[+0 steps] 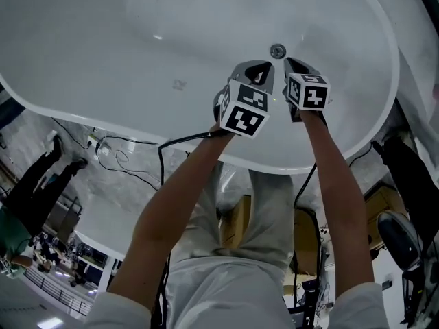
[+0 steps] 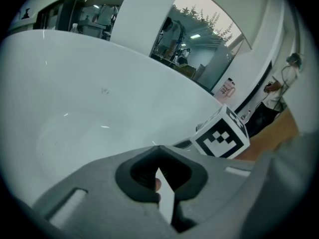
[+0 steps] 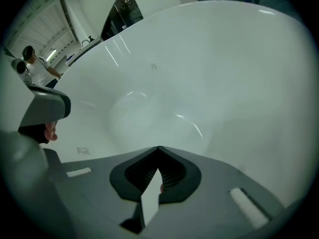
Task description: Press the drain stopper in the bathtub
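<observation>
Just beyond both claws' tips, flat and facing up in bottom of white oval bathtub (image 1: 103, 60): small round chrome drain stopper (image 1: 277, 50). Side by side, pressed together, pinching nothing: left gripper (image 2: 158, 148), right gripper (image 3: 158, 149).

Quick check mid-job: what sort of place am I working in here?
Probably a lab or open test hall, not a home bathroom: a freestanding bathtub, loose cables beside it, a bystander nearby.
</observation>
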